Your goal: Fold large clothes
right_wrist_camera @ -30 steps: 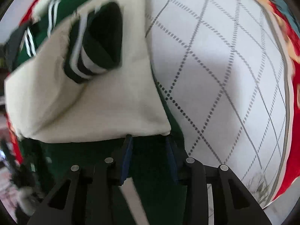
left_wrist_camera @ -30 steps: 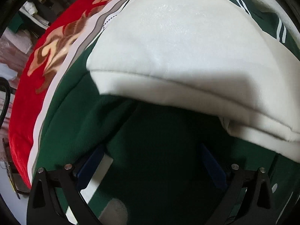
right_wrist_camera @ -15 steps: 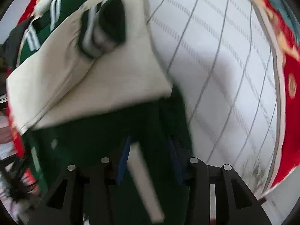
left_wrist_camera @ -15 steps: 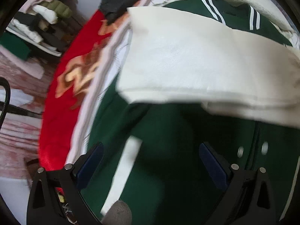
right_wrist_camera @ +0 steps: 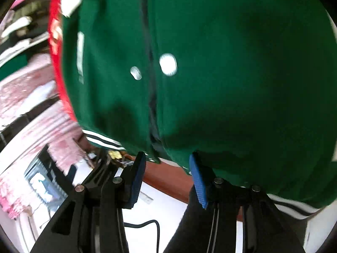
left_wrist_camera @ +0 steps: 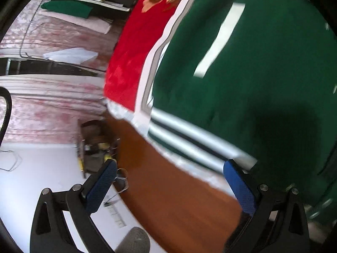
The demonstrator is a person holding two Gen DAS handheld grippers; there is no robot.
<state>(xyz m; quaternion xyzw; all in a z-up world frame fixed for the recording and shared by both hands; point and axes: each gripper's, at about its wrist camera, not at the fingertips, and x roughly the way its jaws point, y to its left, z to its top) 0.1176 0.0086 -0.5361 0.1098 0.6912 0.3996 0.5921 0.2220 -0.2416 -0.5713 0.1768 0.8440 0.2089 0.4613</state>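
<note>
Gaping wide, left gripper (left_wrist_camera: 169,181) and right gripper (right_wrist_camera: 167,169) hold nothing beside green jacket (right_wrist_camera: 221,63).

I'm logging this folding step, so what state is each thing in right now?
Left hand-held gripper: open, nothing between its blue pads.
Right hand-held gripper: open, holding nothing, at the jacket's striped hem.
Dark green snap-button jacket with white stripes: spread flat, front placket closed, hem at the bed's edge.
Red floral blanket: spread under the jacket.
</note>
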